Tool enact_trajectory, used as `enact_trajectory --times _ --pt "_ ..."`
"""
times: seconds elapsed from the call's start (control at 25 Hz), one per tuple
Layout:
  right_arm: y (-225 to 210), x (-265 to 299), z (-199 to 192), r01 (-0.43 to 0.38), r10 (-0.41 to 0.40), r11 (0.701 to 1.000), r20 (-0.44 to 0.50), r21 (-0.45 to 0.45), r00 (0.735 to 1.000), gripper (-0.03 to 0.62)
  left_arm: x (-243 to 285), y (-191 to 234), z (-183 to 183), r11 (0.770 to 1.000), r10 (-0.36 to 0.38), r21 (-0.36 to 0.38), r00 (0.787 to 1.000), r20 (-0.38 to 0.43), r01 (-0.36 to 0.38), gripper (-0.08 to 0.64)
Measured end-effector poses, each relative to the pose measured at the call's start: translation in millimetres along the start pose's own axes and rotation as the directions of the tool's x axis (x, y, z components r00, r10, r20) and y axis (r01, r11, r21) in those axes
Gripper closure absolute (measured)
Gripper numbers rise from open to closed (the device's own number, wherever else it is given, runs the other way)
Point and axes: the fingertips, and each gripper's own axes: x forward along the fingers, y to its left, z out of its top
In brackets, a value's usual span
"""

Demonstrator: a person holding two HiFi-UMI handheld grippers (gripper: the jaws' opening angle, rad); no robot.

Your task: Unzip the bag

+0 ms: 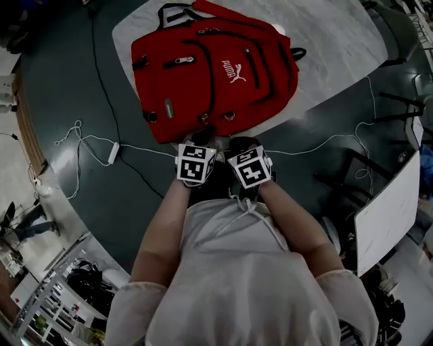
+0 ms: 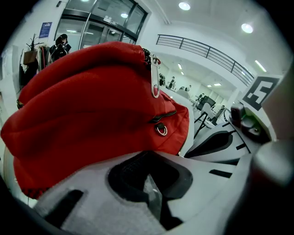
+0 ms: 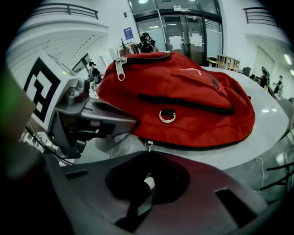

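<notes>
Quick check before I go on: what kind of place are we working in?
Probably a large open lobby or office hall: glass entrance doors, a railed upper balcony under recessed ceiling lights, and the red backpack lying on a big pale-topped table.

Landmark: backpack (image 1: pixel 213 67).
- Right of the backpack: the tabletop (image 1: pixel 338 47) is bare, giving a wide passage.
- Left of it: only a narrow bare strip runs to the table edge.
- Beyond it: the shoulder straps (image 1: pixel 177 12) occupy the surface.
- At its near edge: the left gripper (image 1: pixel 201 138) and right gripper (image 1: pixel 243 143) sit side by side, jaws together, with little gap between them.
- Above it: access is open.
</notes>
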Motion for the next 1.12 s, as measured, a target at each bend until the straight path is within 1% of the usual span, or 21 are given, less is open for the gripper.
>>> enact_trajectory --times 0.16,0.24,0.4,0.52,0.68,0.8,1.12 --pt "-6.7 -3.0 1.9 -0.023 0.02 0.99 -0.026 -0.136 0.999 0.565 1.3 1.5 -0.5 0.998 0.054 0.02 0.999 0.0 -0.054 0.54" --pt "-12.0 -3.5 -0.1 -0.04 0.033 0.984 -0.04 -0.171 0.999 0.565 2.3 3.0 -1.0 0.997 0.078 0.025 0.997 0.002 -0.078 0.54" --pt "-24.5 -6.2 -4.6 -0.069 0.053 0.971 -0.076 -0.227 0.996 0.566 2.0 2.6 -1.3 0.993 0.115 0.004 0.993 -0.006 -0.115 0.54" --pt "-36.1 -8.9 -8.6 -0.084 0.063 0.967 -0.095 -0.239 0.994 0.566 1.4 3.0 -0.7 0.99 0.138 -0.004 0.99 -0.015 -0.138 0.54" --pt "-55.7 -13.8 -12.4 -0.083 0.057 0.962 -0.107 -0.261 0.993 0.566 3.7 4.3 -0.5 0.988 0.146 -0.034 0.989 -0.032 -0.148 0.54" --pt "-69.4 -18.3 -15.1 -0.081 0.051 0.959 -0.117 -0.273 0.992 0.565 2.3 5.4 -1.0 0.984 0.172 -0.041 0.984 -0.038 -0.173 0.54" --pt "-114.4 -30.6 -22.2 -0.065 0.031 0.961 -0.128 -0.269 0.991 0.566 3.0 7.1 -2.3 0.971 0.228 -0.066 0.972 -0.051 -0.231 0.54"
